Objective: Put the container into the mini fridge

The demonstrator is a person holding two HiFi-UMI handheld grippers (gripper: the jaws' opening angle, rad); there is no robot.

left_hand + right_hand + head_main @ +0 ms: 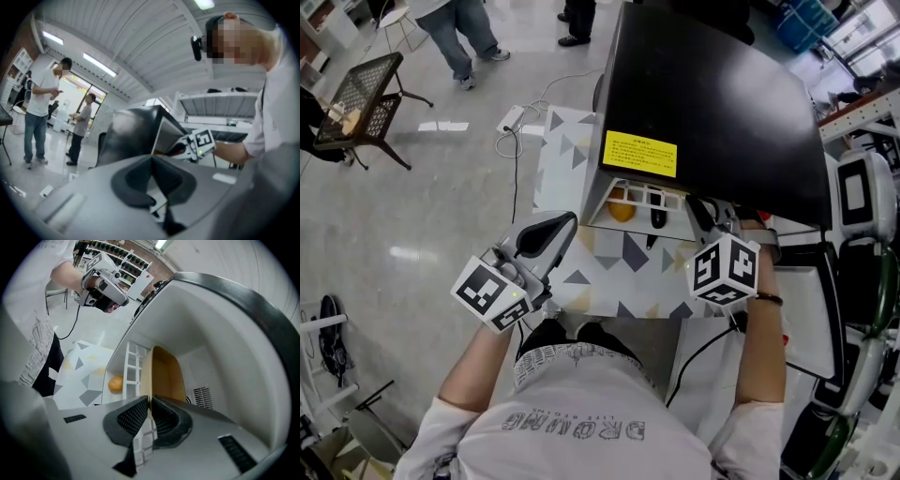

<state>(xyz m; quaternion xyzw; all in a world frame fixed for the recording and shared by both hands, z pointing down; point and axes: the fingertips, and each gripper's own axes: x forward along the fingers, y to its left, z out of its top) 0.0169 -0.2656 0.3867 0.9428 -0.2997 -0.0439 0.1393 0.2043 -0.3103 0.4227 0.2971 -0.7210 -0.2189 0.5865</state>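
Placing looks to be the step in hand — the right hand-held gripper [150, 401] has its jaws pinched on the thin rim of the tan container [164, 373]. The container is already inside the open mini fridge [225, 343], at the centre of the right gripper view, just beside a white rack [132, 364] and an orange [116, 383]. Next, I'd judge, it wants setting down flat and a clean release — no tipping. The left hand-held gripper [558, 230], pressed together on nothing, hangs over the patterned worktop [628, 281] at lower left of the head view.
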